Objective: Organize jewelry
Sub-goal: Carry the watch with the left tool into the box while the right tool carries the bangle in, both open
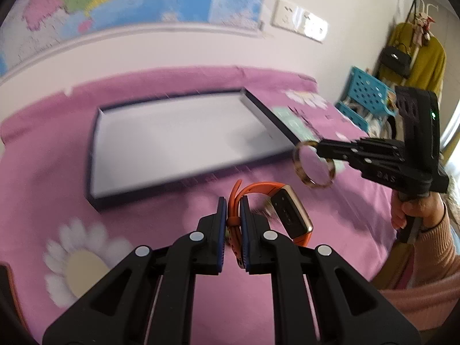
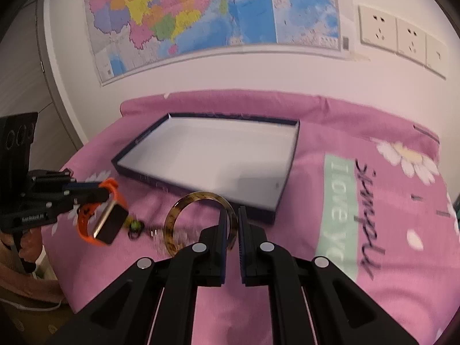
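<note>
Left wrist view is showing the left gripper [image 1: 233,204] pinching the orange strap of a watch [image 1: 283,212], its blue-lined fingers [image 1: 221,215] closing tight on the band while the gold-cased face is hanging off to the right, above a pink bedsheet [image 1: 172,201] printed with daisies. Beyond it, a shallow tray [image 1: 99,149] with a dark rim and pale floor is lying flat on the sheet (nothing is showing inside it). Off to the right, the right gripper [image 1: 319,151] is clamping a tortoiseshell bangle [image 1: 313,164], holding it up near the tray's right corner, and a hand [image 1: 414,210] in a pink sleeve is gripping its handle.

Right wrist view is showing the right gripper [image 2: 230,218] biting the bangle [image 2: 198,221] by its rim, the ring standing nearly upright just in front of the tray [image 2: 135,149]. To the left, the left gripper [image 2: 106,191] is carrying the watch [image 2: 106,218] clear of the bedsheet [image 2: 287,258]. Between watch and bangle, a small greenish piece of jewelry [image 2: 135,227] is lying on the sheet, too blurred to name. A map [image 2: 201,14] is hanging on the wall behind.
</note>
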A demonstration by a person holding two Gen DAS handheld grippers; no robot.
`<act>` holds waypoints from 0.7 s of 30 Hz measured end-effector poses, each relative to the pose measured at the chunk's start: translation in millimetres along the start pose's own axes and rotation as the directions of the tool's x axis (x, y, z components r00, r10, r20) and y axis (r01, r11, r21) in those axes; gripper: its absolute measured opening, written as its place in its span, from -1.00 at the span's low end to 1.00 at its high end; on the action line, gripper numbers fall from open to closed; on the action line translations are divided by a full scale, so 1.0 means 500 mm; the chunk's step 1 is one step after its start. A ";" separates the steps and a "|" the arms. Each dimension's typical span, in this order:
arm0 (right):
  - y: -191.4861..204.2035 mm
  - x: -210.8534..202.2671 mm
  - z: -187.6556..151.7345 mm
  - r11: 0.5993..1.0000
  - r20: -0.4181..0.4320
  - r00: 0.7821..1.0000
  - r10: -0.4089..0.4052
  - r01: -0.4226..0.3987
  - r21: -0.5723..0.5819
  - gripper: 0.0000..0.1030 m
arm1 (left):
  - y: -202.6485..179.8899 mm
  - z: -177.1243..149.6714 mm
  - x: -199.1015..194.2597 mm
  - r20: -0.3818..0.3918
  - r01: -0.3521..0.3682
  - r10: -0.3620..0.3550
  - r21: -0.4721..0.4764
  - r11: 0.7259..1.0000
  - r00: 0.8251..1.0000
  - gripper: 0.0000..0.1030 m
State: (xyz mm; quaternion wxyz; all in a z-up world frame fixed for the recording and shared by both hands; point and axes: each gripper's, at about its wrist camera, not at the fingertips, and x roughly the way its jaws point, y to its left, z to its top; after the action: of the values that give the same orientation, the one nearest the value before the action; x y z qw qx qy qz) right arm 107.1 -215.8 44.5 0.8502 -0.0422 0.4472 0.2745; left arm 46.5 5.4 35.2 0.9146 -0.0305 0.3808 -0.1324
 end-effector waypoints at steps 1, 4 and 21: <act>0.001 0.002 0.010 1.000 0.005 1.000 0.002 -0.002 -0.004 -0.89 | 0.007 0.013 -0.002 0.010 -0.006 0.006 -0.001 1.000 1.000 -0.81; 0.007 0.018 0.048 1.000 0.023 1.000 0.007 -0.006 -0.025 -0.89 | 0.034 0.048 0.002 0.021 -0.022 0.023 -0.019 1.000 1.000 -0.81; -0.015 0.198 0.208 1.000 -0.010 1.000 -0.013 0.013 -0.015 -0.89 | 0.157 0.166 0.118 0.009 -0.097 0.098 -0.101 0.990 0.995 -0.80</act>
State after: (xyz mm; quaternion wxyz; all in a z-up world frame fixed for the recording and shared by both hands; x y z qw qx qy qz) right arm 232.1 -146.9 27.9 0.8493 -0.0527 0.4493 0.2721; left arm 161.8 61.8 41.0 0.9199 -0.0588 0.3817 -0.0678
